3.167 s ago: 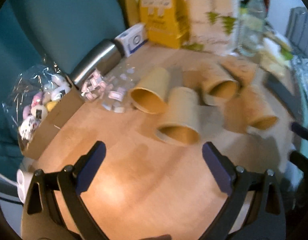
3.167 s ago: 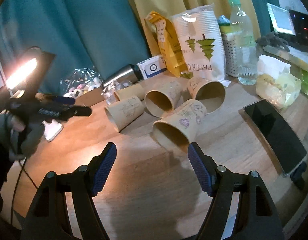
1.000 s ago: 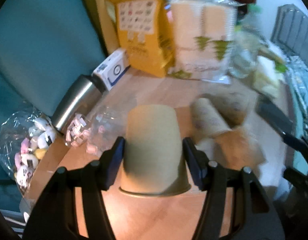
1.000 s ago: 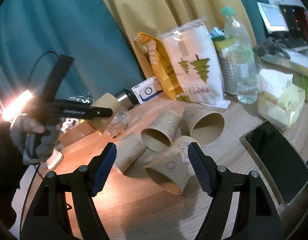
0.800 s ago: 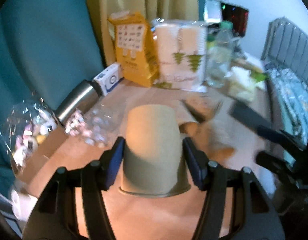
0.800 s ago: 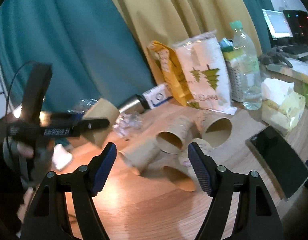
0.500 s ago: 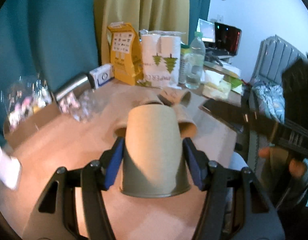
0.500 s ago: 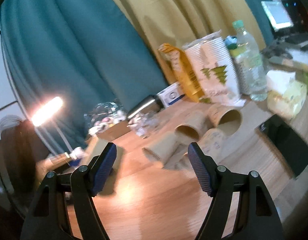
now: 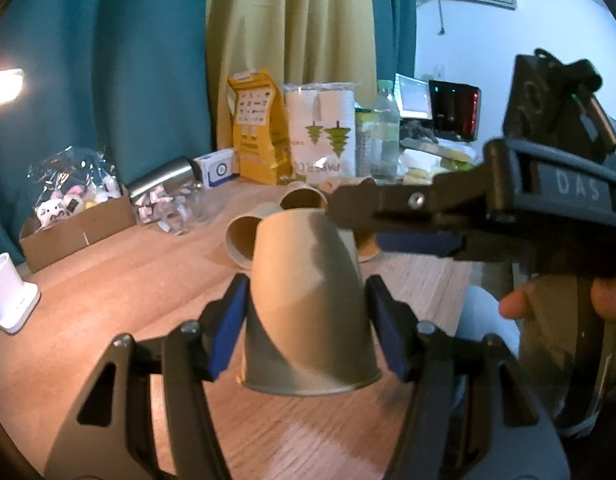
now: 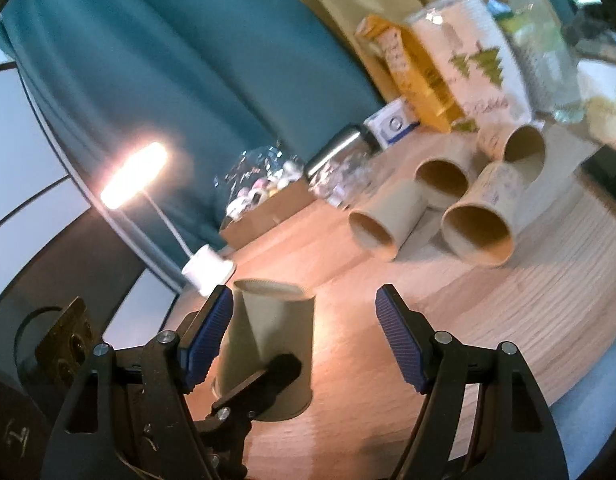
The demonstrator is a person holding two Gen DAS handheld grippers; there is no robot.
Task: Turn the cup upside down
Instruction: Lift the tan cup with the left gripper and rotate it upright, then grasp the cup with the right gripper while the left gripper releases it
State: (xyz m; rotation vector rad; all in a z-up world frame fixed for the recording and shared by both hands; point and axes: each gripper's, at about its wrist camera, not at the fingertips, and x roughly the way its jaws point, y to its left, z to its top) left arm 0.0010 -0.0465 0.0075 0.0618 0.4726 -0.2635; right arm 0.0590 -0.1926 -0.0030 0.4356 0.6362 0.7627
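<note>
My left gripper [image 9: 308, 316] is shut on a plain brown paper cup [image 9: 304, 300], held upside down, rim down, at or just above the wooden table [image 9: 108, 304]; contact is unclear. The same cup [image 10: 268, 344] shows low in the right wrist view with a left finger [image 10: 264, 376] across it. My right gripper [image 10: 304, 340] is open and empty, hovering beside the cup, and it also shows at the right of the left wrist view [image 9: 407, 220]. Several more paper cups [image 10: 475, 228] lie on their sides further back.
A lit desk lamp with a white base [image 10: 208, 270] stands at the table's left. A cardboard box of small toys [image 9: 72, 220], a steel flask [image 9: 164, 178], a yellow box [image 9: 256, 128], a paper-cup pack [image 9: 319, 132] and a water bottle [image 9: 381, 136] line the back.
My left gripper closed on a lying cup, lifted it, turned it rim down and carried it to the near left of the table. My right gripper swung left towards it.
</note>
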